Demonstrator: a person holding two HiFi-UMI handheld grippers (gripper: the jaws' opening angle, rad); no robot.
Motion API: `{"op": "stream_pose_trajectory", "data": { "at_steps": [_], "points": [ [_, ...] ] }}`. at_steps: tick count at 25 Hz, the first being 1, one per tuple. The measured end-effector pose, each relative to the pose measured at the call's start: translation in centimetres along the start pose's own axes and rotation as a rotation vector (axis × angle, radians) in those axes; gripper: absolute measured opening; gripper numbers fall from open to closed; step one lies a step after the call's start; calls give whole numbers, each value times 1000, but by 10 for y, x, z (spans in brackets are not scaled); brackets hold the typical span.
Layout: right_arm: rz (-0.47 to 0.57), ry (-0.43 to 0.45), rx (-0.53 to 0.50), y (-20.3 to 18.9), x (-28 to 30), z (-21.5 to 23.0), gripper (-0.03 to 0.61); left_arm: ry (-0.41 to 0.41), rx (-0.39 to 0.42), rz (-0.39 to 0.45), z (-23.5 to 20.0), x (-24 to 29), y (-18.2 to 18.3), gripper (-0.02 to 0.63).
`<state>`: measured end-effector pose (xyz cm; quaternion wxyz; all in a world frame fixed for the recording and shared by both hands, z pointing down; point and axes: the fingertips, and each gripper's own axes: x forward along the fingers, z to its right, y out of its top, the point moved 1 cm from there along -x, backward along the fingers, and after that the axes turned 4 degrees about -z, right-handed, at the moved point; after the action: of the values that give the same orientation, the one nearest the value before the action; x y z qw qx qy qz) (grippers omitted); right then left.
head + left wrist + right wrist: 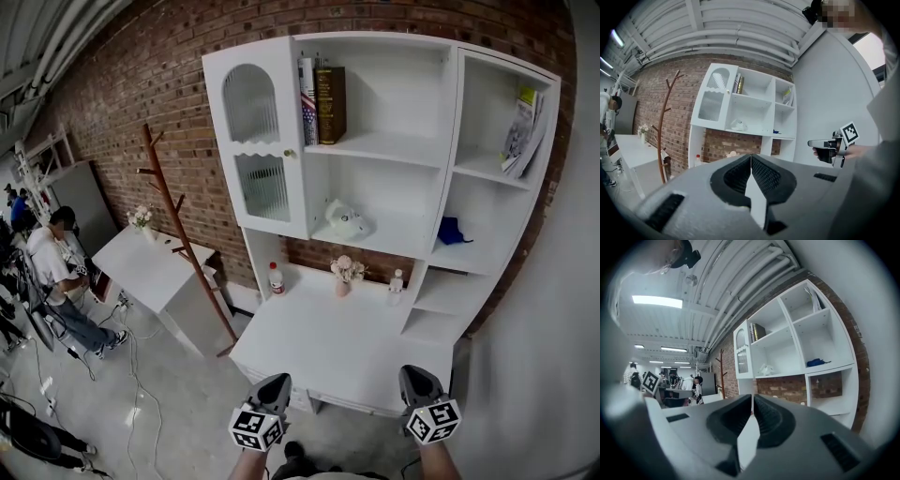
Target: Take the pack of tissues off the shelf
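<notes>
Two tools held level at the white counter's (319,352) near edge: left gripper (273,384) and right gripper (418,377), both jaws closed on nothing. Beyond, the pack of tissues (349,222) lies on the middle shelf (398,246), below the books (322,103).

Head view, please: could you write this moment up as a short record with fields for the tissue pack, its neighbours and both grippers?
Tissue pack: lying on the middle shelf of the white shelf unit, untouched
Above it: books, upright
To its right: blue item in the next compartment
Left gripper: jaws together, empty, well short of the shelves
Right gripper: jaws together, empty
Task state: pack not yet taken
</notes>
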<state>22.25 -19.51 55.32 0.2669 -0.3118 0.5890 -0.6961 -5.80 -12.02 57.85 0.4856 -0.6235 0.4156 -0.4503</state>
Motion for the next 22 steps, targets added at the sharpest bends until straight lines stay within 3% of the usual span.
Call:
{"op": "stream_pose_trajectory", "data": {
  "at_steps": [22],
  "points": [
    [12,-110,-36,38,99,17,37,-120,0,21,-73,106,44,27]
  ]
}}
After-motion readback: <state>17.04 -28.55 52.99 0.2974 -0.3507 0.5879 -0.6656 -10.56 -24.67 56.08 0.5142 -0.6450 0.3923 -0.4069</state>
